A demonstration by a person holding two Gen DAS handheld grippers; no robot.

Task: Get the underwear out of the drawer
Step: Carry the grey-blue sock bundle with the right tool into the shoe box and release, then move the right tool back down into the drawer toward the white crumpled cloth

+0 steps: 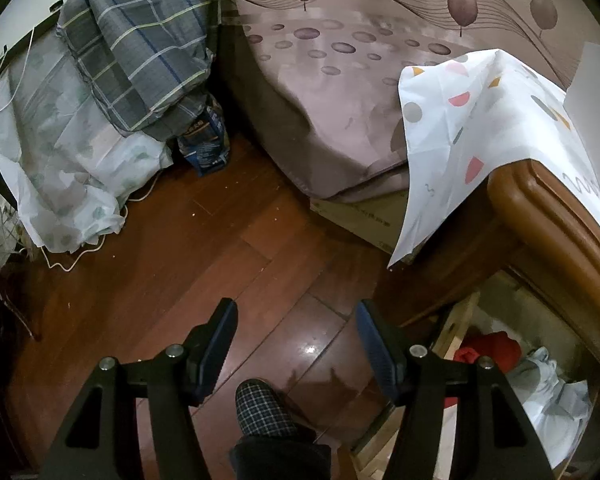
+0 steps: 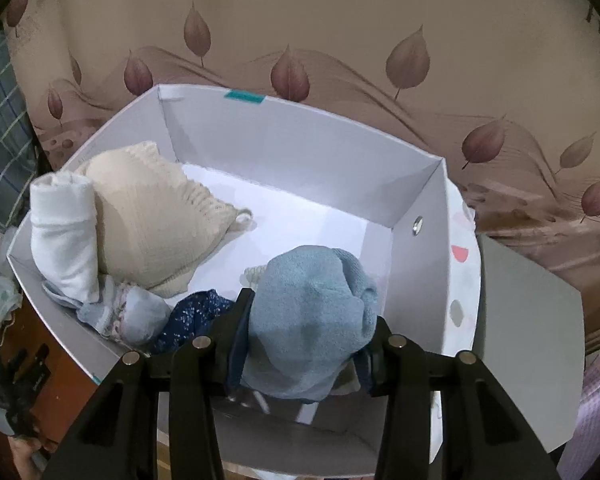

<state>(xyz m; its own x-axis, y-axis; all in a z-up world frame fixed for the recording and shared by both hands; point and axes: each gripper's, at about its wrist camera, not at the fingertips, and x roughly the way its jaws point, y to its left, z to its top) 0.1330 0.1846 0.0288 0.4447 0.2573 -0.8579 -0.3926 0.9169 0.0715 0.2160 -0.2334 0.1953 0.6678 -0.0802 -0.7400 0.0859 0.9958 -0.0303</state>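
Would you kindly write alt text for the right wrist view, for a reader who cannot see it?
The right tongs grip a rolled light-blue garment over an open white box. In the box lie a beige bra, a white roll and a navy floral piece; a leaf-patterned bedspread fills the background.

Drawer (image 1: 456, 322) cut off by frame edge; contents partly hidden, red item (image 1: 496, 350) possibly underwear.
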